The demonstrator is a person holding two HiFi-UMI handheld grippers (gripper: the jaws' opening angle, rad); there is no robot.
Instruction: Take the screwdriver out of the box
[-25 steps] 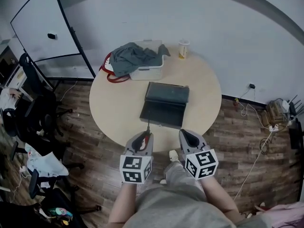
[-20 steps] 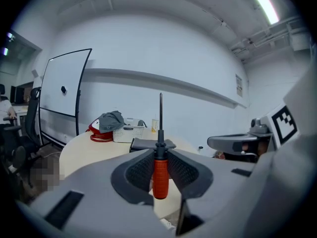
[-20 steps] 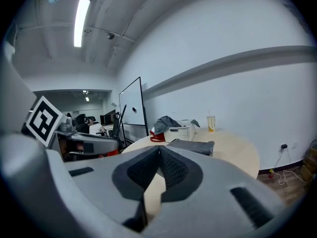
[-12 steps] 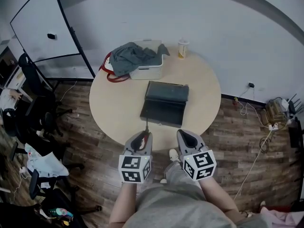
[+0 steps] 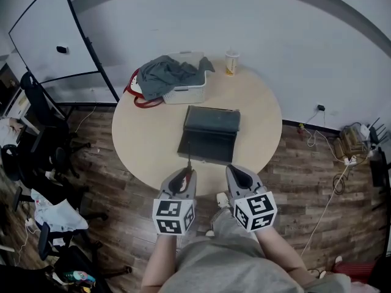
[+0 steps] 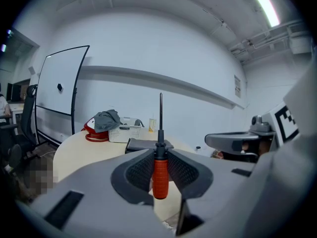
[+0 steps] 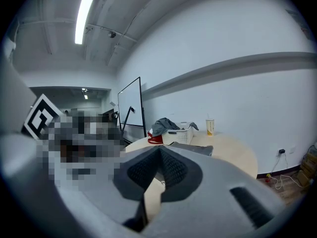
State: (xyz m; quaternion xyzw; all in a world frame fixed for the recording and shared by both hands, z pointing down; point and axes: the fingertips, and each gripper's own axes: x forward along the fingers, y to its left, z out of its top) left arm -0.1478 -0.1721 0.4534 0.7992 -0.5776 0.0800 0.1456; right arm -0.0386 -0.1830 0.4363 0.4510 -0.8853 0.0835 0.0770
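Observation:
A screwdriver (image 6: 159, 168) with a red-orange handle and a thin dark shaft stands clamped between the pads of my left gripper (image 6: 159, 155), its tip pointing up and away. In the head view the same screwdriver (image 5: 187, 166) pokes out of the left gripper (image 5: 182, 180) toward the dark grey box (image 5: 209, 135), which lies open on the round table (image 5: 146, 145). My right gripper (image 5: 239, 177) hovers beside the left at the table's near edge. Its jaws meet with nothing between them in the right gripper view (image 7: 159, 158).
At the table's far side stand a white basket (image 5: 186, 84) with a grey cloth (image 5: 165, 72) draped over it, a red ring-shaped item (image 5: 134, 93) and a paper cup (image 5: 231, 61). A whiteboard (image 5: 55, 35) and office chairs (image 5: 36, 133) stand to the left. Cables (image 5: 342, 157) lie right.
Both grippers stay where they were, the left still clamped on the screwdriver. The head view has shifted slightly, so the table sits a little higher and further left in frame.

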